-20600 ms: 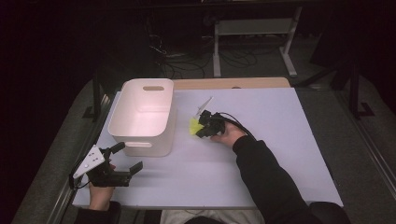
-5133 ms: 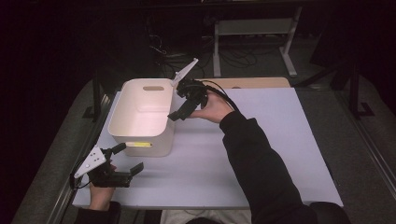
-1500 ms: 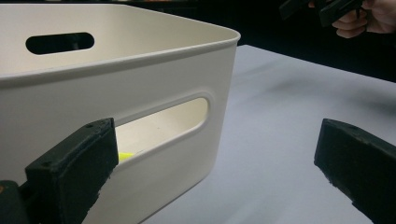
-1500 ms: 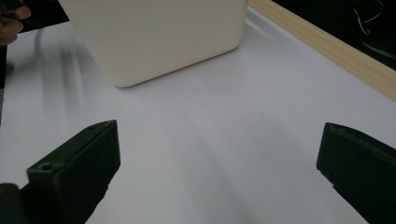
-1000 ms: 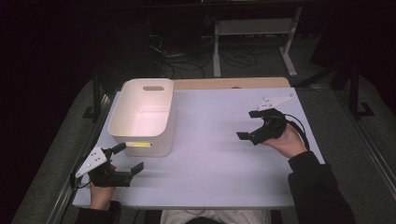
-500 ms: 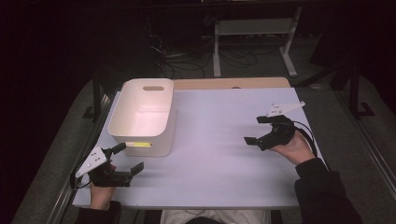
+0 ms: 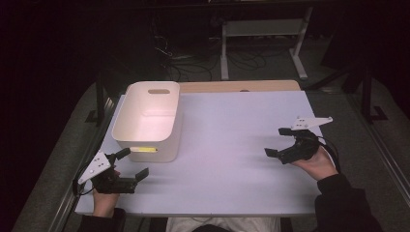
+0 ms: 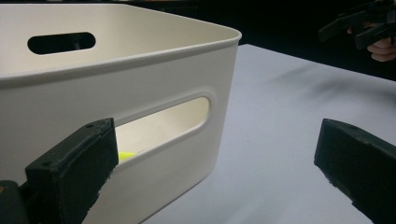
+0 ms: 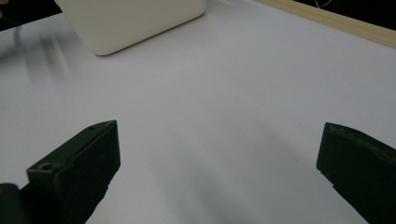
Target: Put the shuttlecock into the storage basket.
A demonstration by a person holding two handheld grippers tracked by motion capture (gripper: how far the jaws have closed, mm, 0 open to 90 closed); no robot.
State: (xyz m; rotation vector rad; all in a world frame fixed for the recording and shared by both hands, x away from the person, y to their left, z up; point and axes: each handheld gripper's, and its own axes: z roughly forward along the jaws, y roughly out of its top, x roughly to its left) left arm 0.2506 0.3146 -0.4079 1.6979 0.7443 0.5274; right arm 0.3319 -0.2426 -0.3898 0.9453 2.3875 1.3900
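Note:
A white plastic bin (image 7: 145, 121) stands at the table's left. Something yellow (image 7: 143, 150) shows through the slot handle in its near wall. My left gripper (image 7: 133, 163) rests open just in front of that wall. In the left gripper view the jaws (image 8: 217, 140) stand wide apart before the bin (image 8: 140, 84), and the yellow thing (image 8: 125, 155) shows low in the slot. My right gripper (image 7: 278, 142) is open near the table's right edge, held by a hand, with nothing between its jaws. The right gripper view (image 9: 217, 135) looks across the bare white table towards the bin (image 9: 135, 18).
The white table top (image 7: 232, 145) has a wooden strip (image 7: 237, 86) along its far edge. Beyond it on the dark floor stand a metal frame (image 7: 261, 29) and cables. The other gripper (image 8: 369, 23) appears far off in the left gripper view.
The right gripper, once holding the yellow thing beside the bin and later over it, has moved empty to the table's right side, still drifting right. The left gripper has stayed put.

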